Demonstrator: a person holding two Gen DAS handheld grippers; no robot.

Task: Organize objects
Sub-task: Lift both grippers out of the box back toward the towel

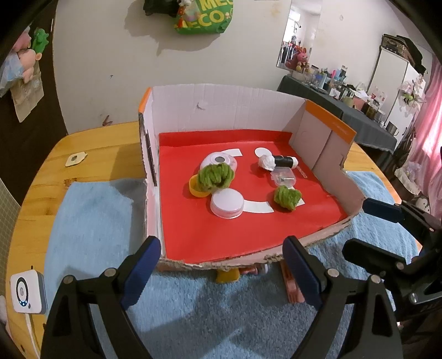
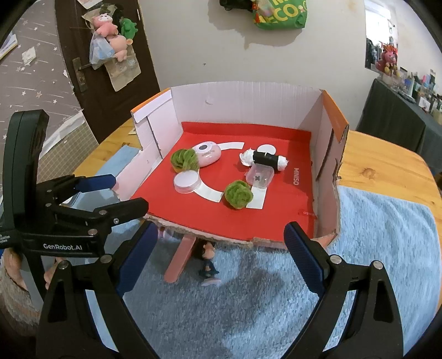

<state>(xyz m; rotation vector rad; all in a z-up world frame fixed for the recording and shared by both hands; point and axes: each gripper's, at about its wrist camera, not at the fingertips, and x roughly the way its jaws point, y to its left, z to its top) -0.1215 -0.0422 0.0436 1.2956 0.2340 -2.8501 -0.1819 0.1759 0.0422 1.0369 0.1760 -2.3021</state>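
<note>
Cardboard box [image 2: 248,96] holds 2 green pompoms [image 2: 238,194], black spool [image 2: 266,160] (others too); both hand-held grippers [image 1: 221,265] spread, empty.

— Any writing you can read?

— "GenRobot.AI" in white on the black body of the left tongs [image 2: 125,193]. "MINISO" in pale letters on the red liner [image 2: 296,176] of the cardboard box.

— And on the wall?

— A green bag [image 2: 279,13] shows part of yellow lettering, "ECO"; the rest is cut off.
</note>
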